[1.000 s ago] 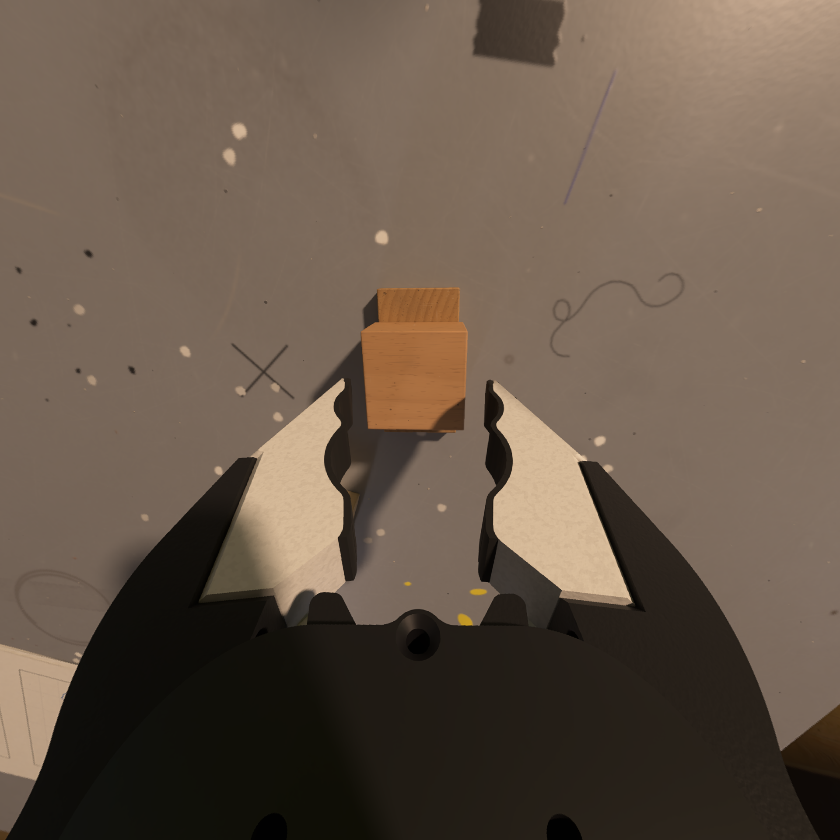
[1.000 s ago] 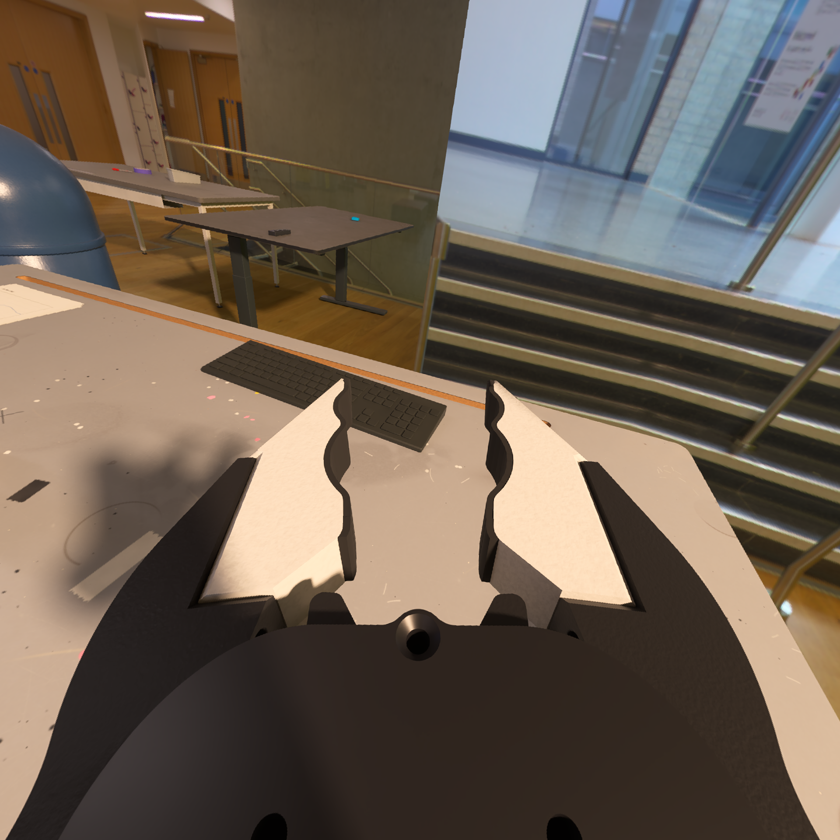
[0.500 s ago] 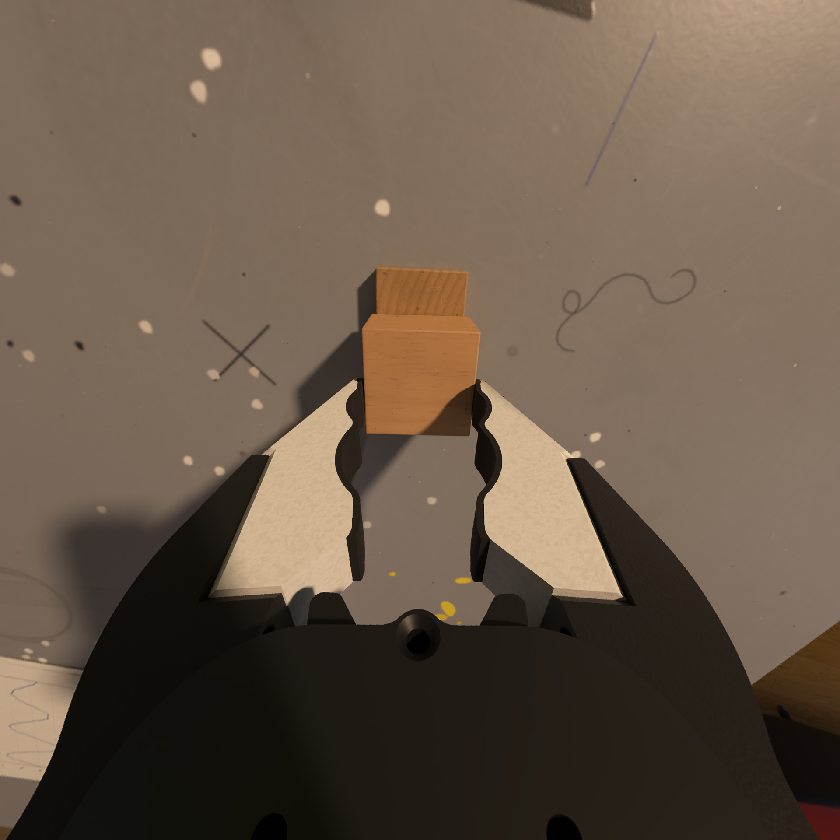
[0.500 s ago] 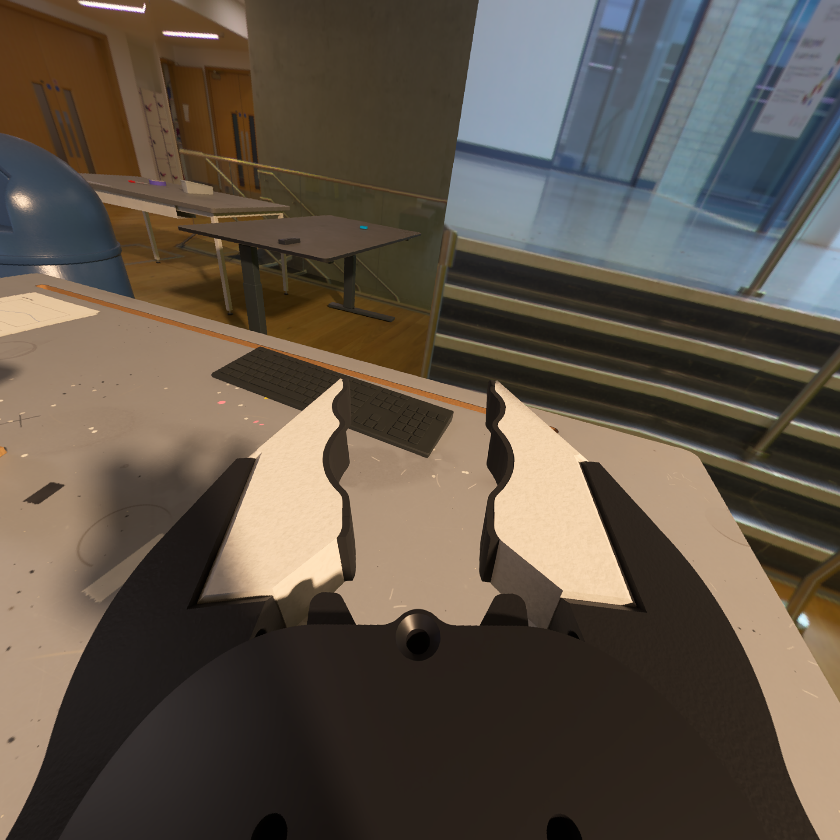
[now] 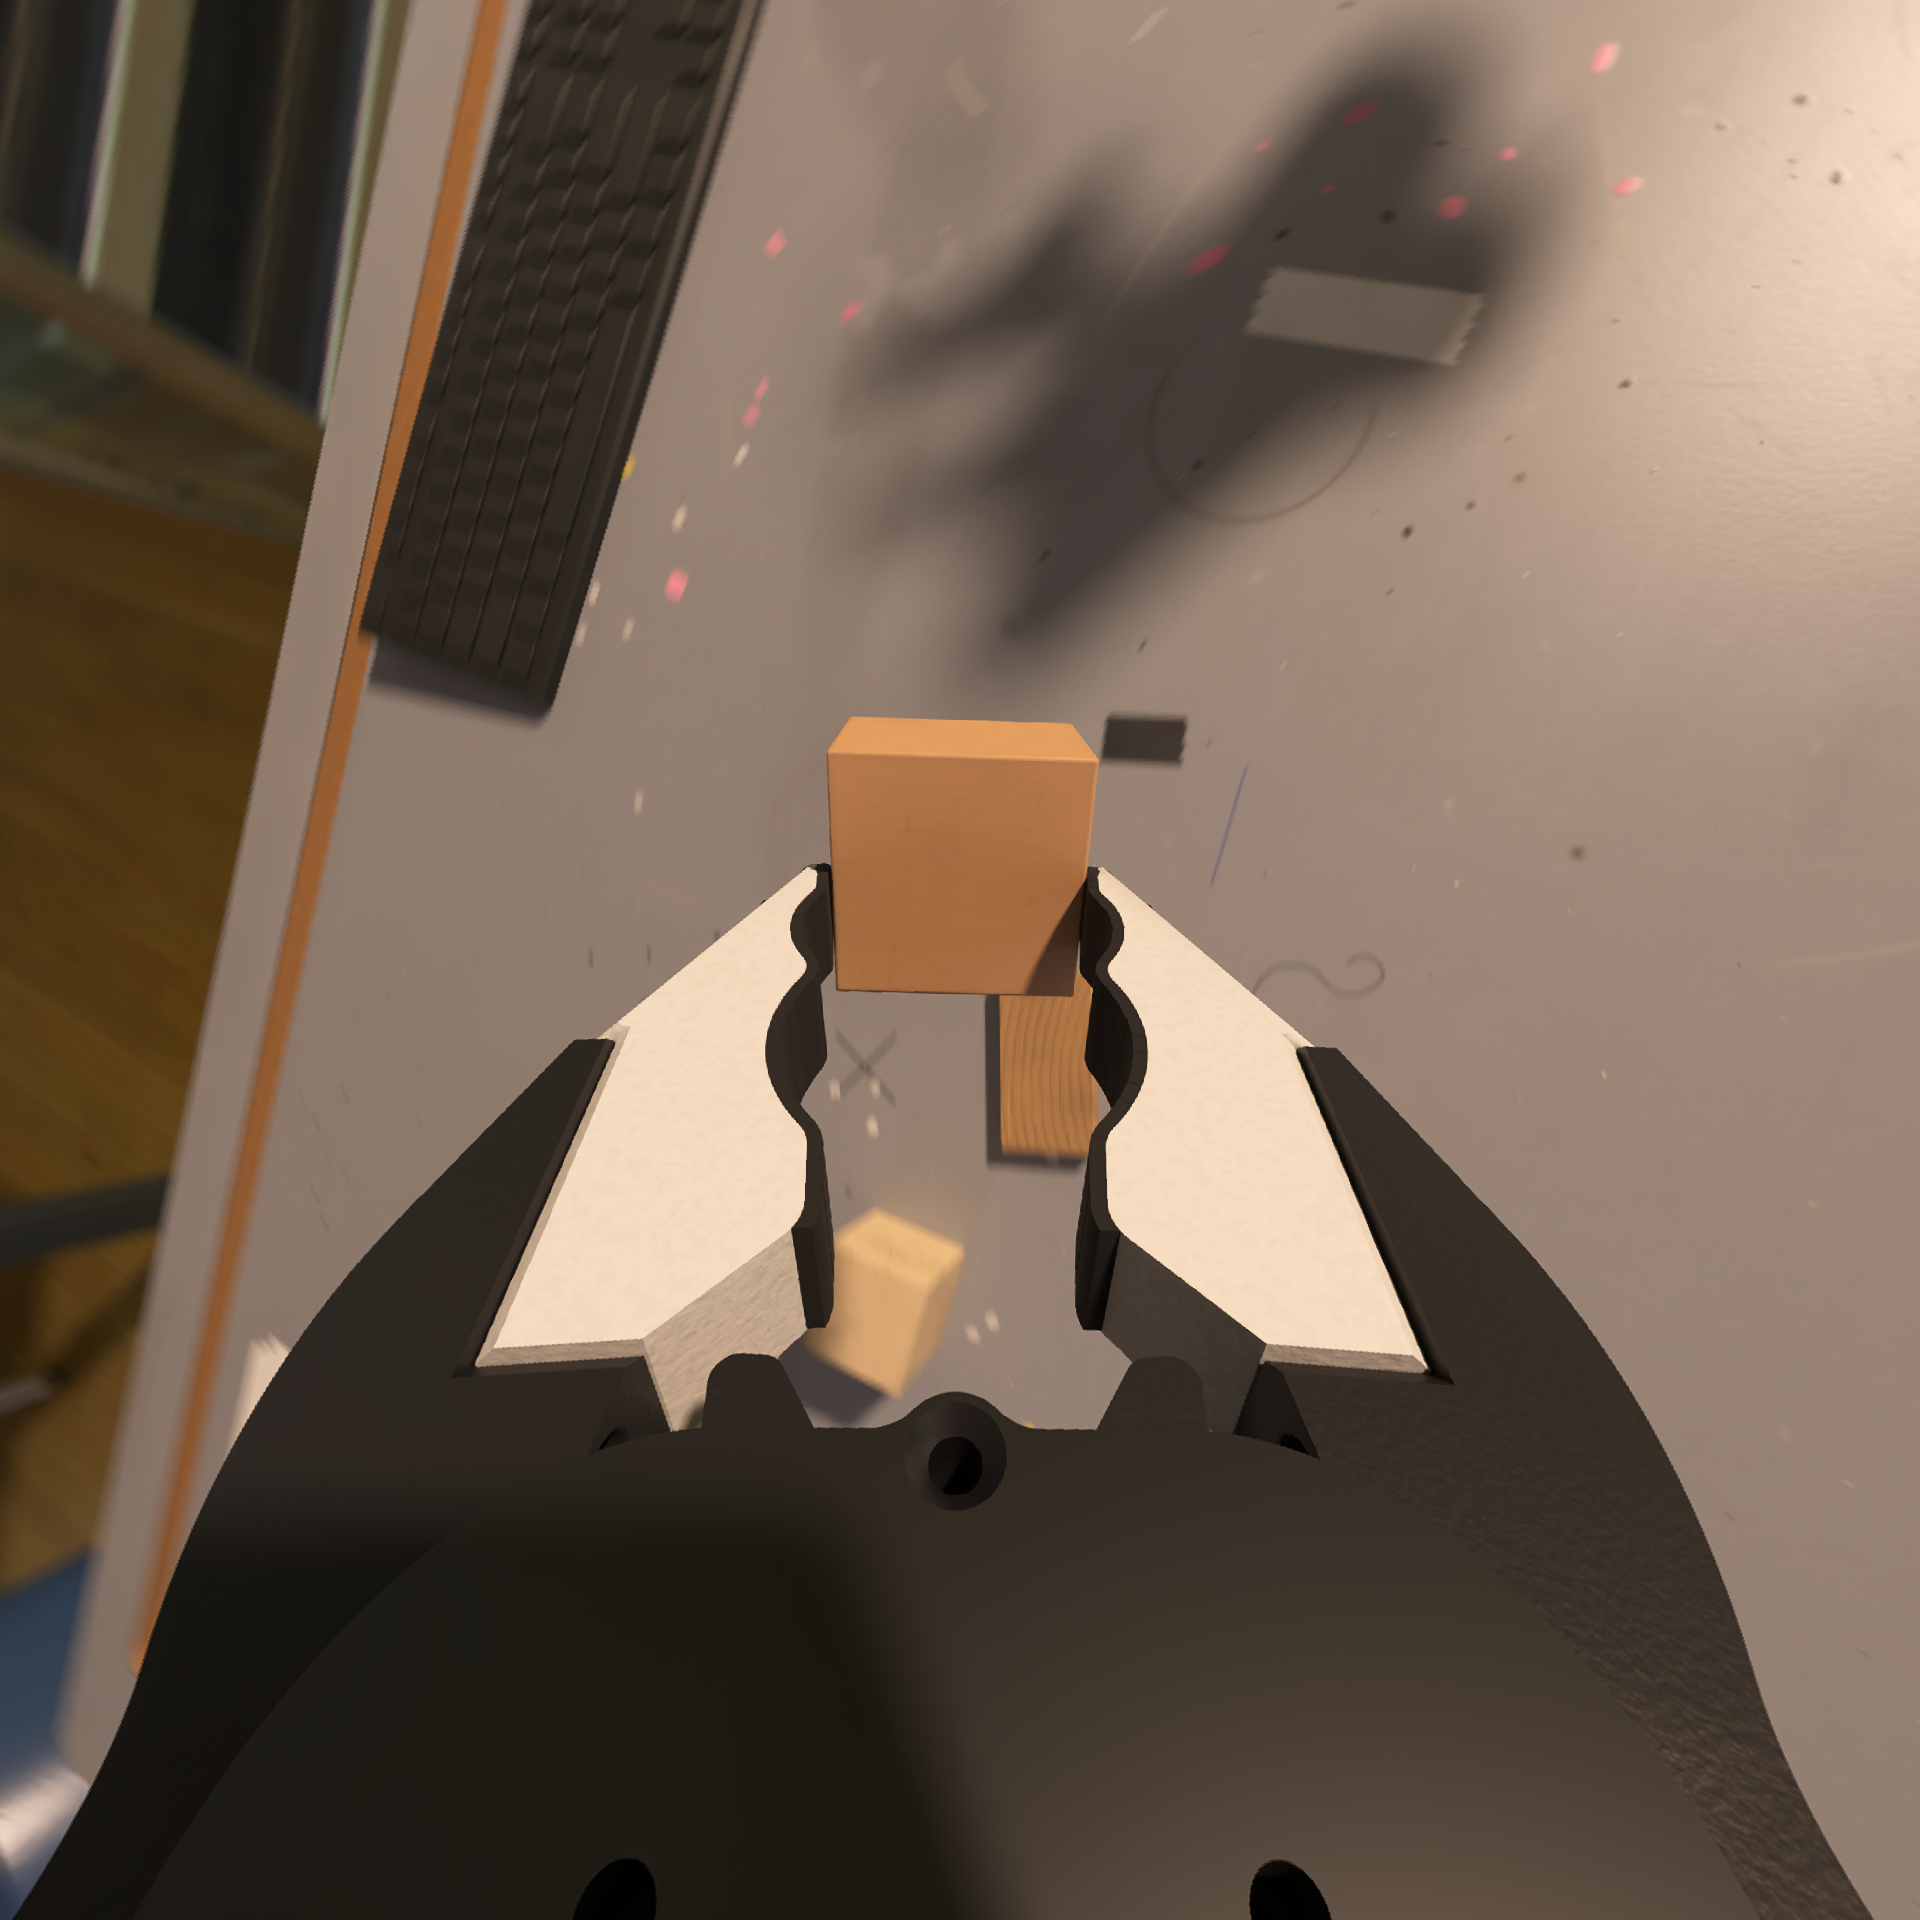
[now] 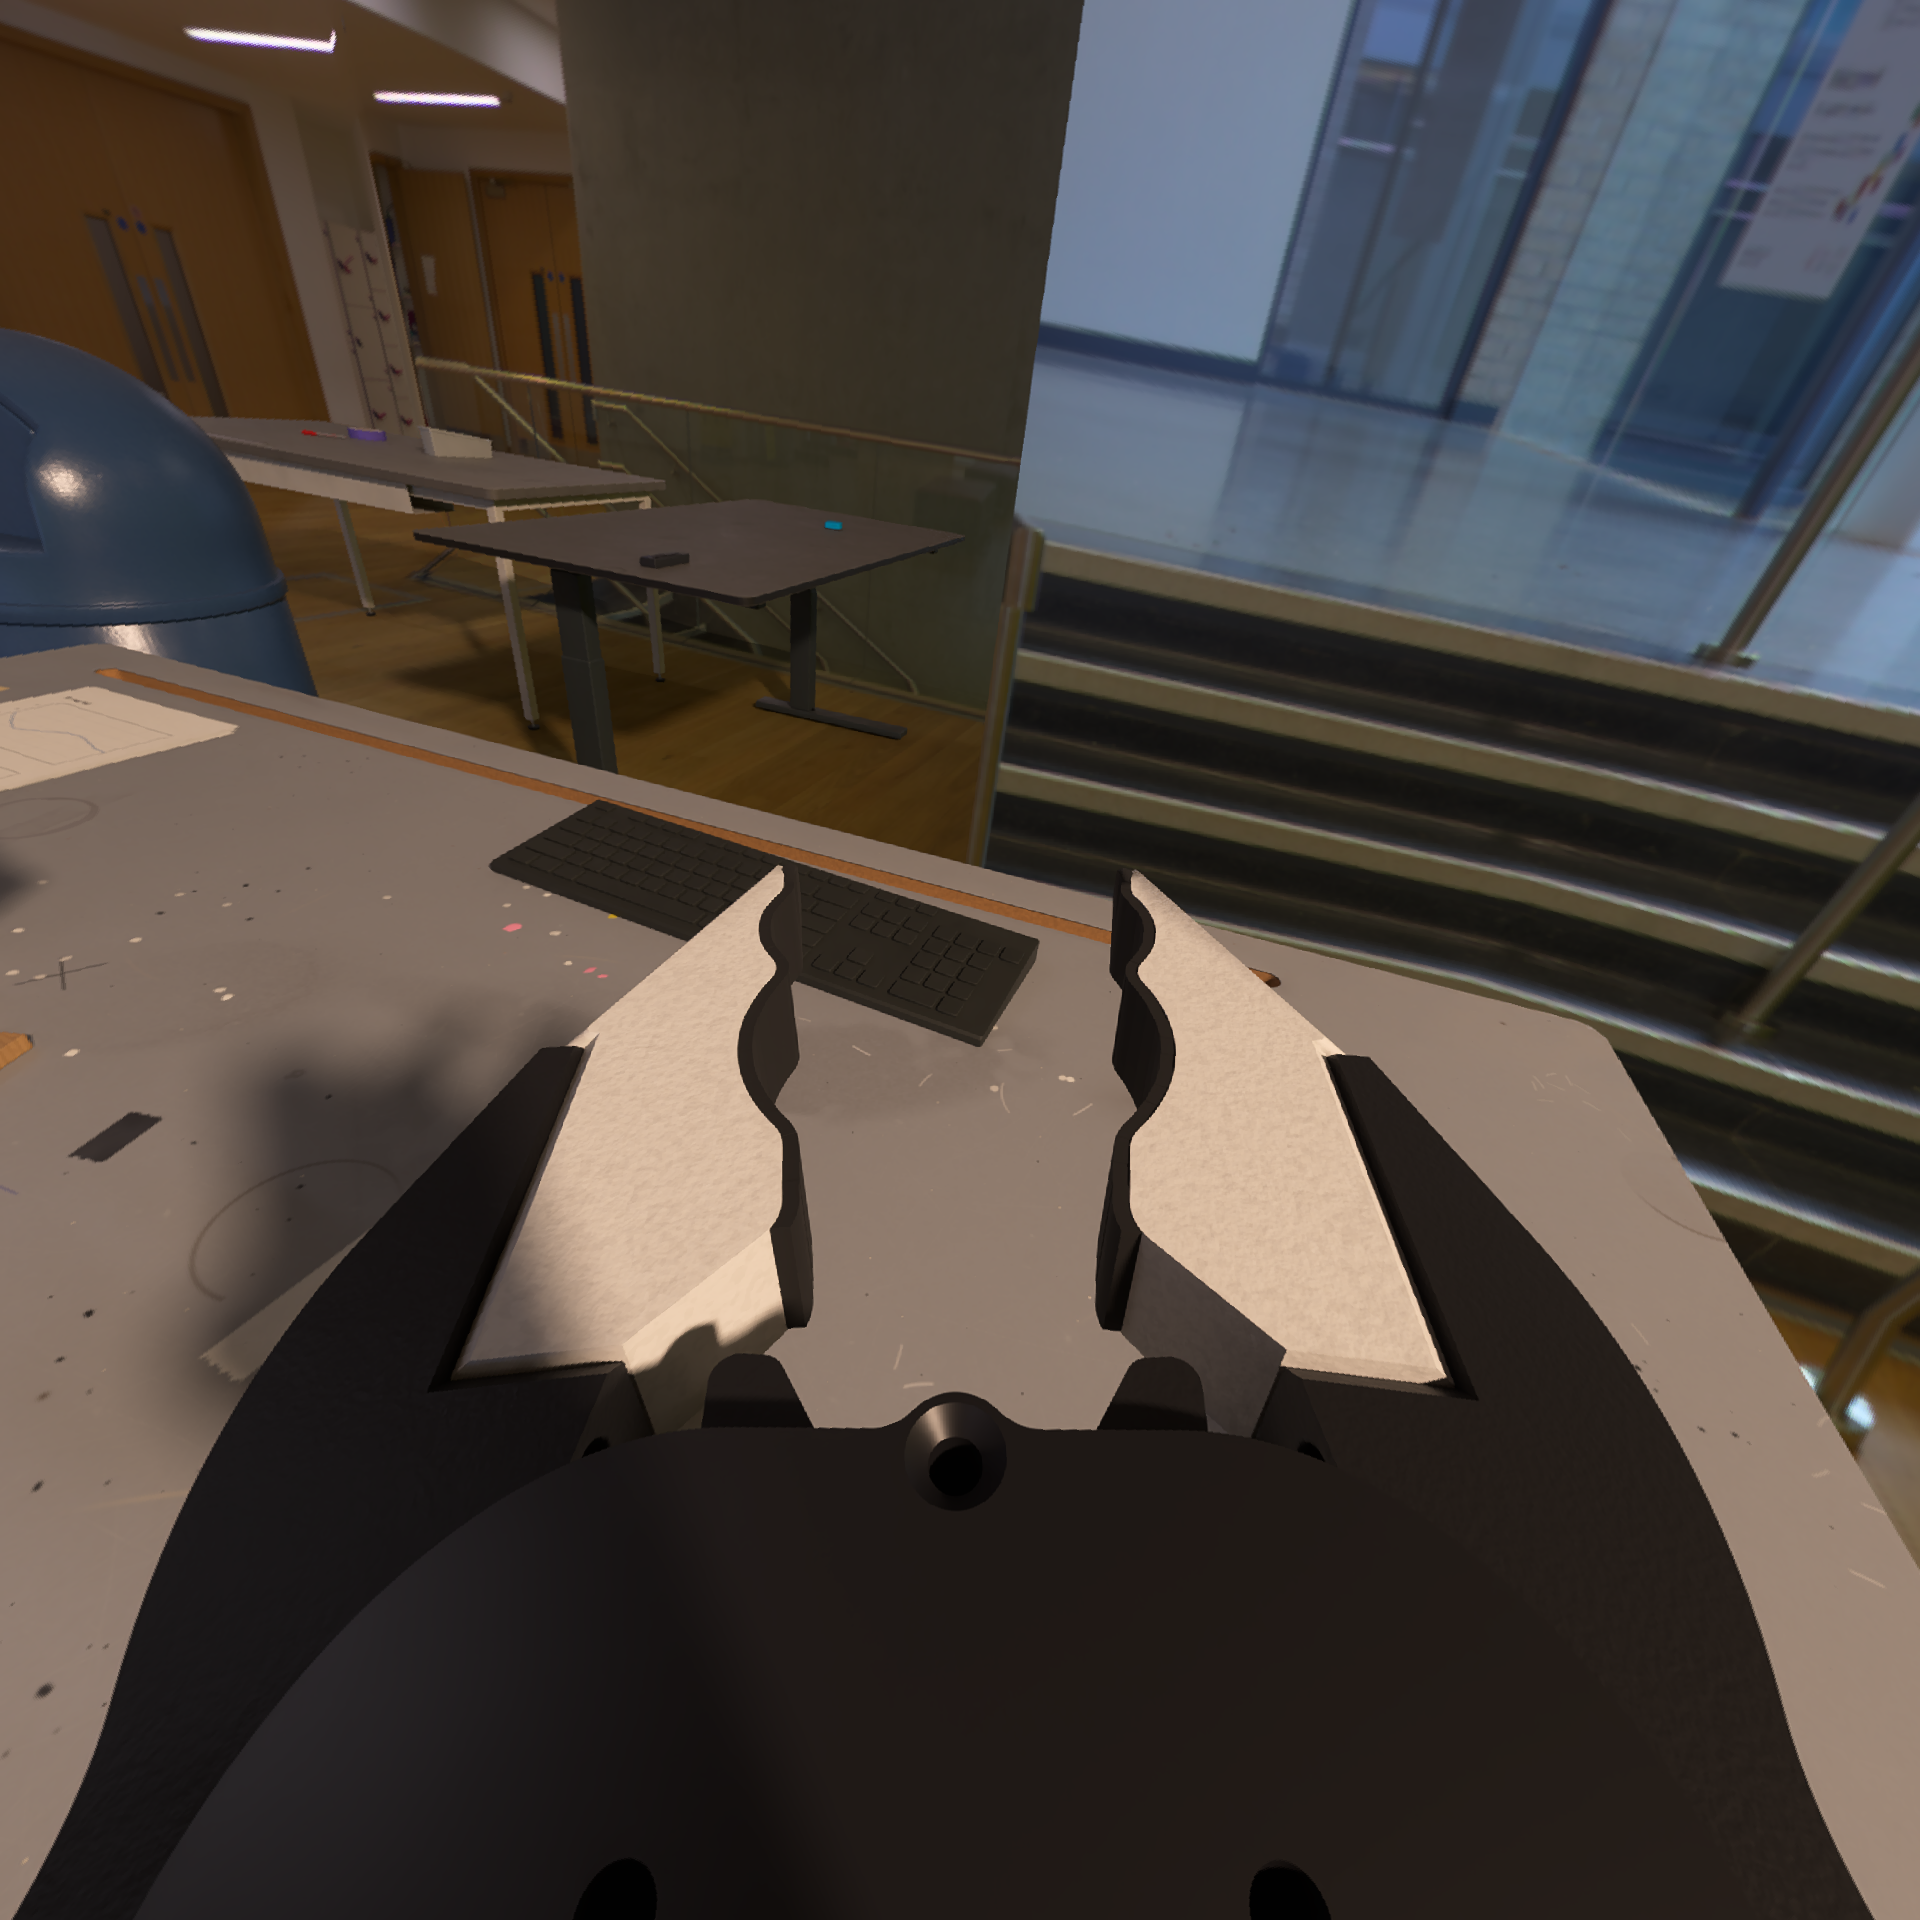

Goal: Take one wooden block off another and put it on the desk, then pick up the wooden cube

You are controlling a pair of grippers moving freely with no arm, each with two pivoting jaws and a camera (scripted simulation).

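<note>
In the left wrist view my left gripper [image 5: 956,878] is shut on an orange-brown wooden block [image 5: 961,852] and holds it above the grey desk [image 5: 1558,935]. Under it a flat wood-grained block [image 5: 1042,1075] lies on the desk, partly hidden by the right finger. A pale wooden cube [image 5: 888,1299], blurred, sits on the desk and shows between the finger bases. In the right wrist view my right gripper [image 6: 956,883] is open and empty above the desk [image 6: 312,935]. A sliver of wooden block [image 6: 10,1047] shows at that view's left edge.
A black keyboard [image 5: 551,343] [image 6: 644,862] lies along the desk's orange-trimmed far edge. A white tape strip [image 5: 1361,312] [image 6: 239,1351] and a black tape patch [image 5: 1143,740] [image 6: 114,1135] lie on the desk. A paper sheet [image 6: 94,727] and a blue bin [image 6: 125,520] are far left.
My left gripper closed on the orange-brown block and lifted it off the grained block, swinging round toward the keyboard. My right gripper stayed open and only drifted slightly.
</note>
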